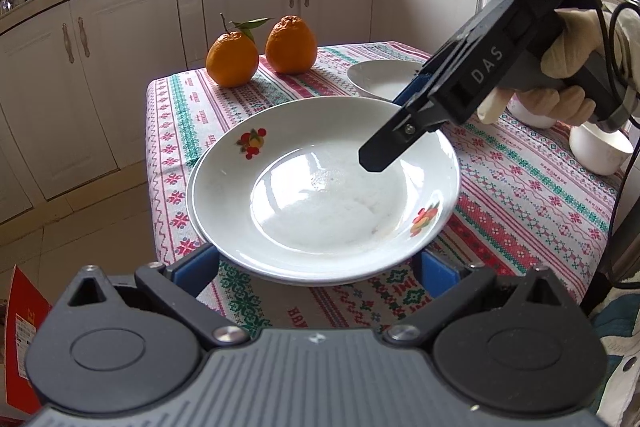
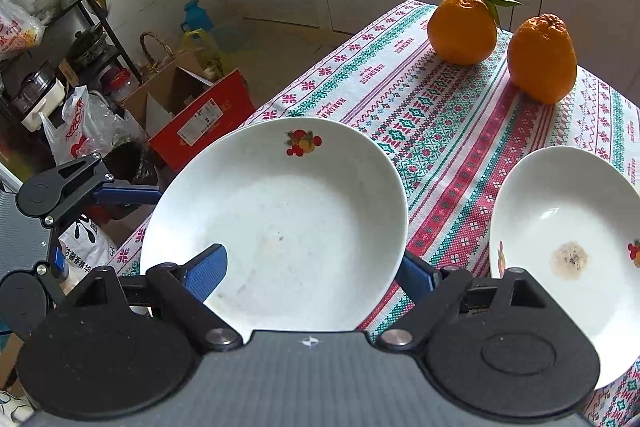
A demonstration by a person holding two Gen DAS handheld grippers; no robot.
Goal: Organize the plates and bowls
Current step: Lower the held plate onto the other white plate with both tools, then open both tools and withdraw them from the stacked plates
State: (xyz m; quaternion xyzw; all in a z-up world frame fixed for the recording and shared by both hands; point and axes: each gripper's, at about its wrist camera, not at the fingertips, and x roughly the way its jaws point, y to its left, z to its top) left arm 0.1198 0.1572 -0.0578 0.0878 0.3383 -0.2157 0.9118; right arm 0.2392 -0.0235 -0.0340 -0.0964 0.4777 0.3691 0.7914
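A deep plate is stacked on another plate at the near left part of the table. A second plate is set to its right. Two oranges are placed side by side behind the plates, at the far edge. Two cups are seen at the right edge, behind the right gripper

"DAS" in white letters on the black body of the right gripper, seen from the left wrist view. The tablecloth carries a repeated woven word in red, roughly "HANDMADE", upside down in both views. A white plastic bag on the floor has large red lettering, partly creased, not fully readable. The label on the red box is too small to read
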